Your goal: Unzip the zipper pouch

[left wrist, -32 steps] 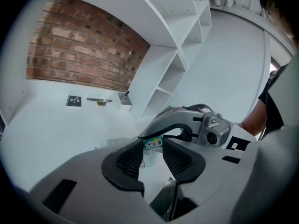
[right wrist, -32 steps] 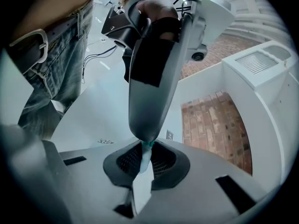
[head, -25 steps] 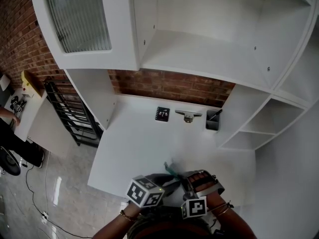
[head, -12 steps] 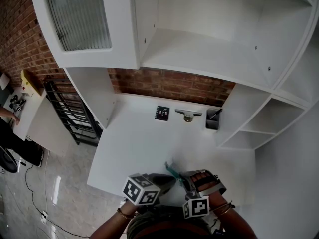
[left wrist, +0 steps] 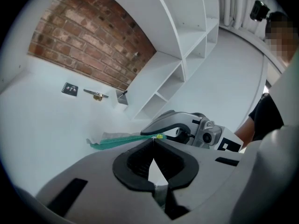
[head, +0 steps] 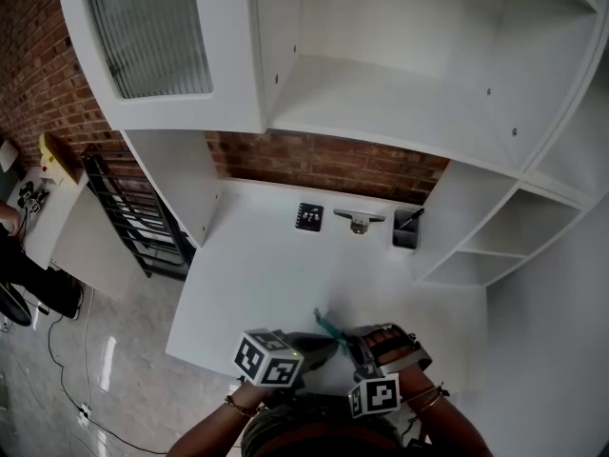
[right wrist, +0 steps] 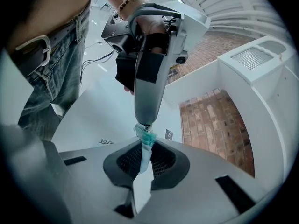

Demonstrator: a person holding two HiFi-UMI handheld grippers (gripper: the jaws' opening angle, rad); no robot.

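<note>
A small pale pouch (head: 328,327) with a teal zipper (left wrist: 112,142) hangs between my two grippers over the near edge of the white desk (head: 276,274). My left gripper (left wrist: 153,140) is shut, its tips meeting on the yellow-green zipper pull (left wrist: 160,136). In the right gripper view the left gripper (right wrist: 144,124) comes down from above onto the teal zipper end (right wrist: 147,136). My right gripper (right wrist: 144,146) is shut on the pouch's pale fabric just under the zipper. The head view shows both marker cubes low in the picture, and the pouch's body is mostly hidden there.
A black card (head: 310,217), a metal fitting (head: 359,221) and a grey pen holder (head: 406,228) sit at the desk's back by the brick wall (head: 324,165). White shelving (head: 495,246) rises at the right, and a black rack (head: 133,222) stands left of the desk.
My left gripper's marker cube has slid a little to the left. The right gripper and the pouch have stayed where they were.
</note>
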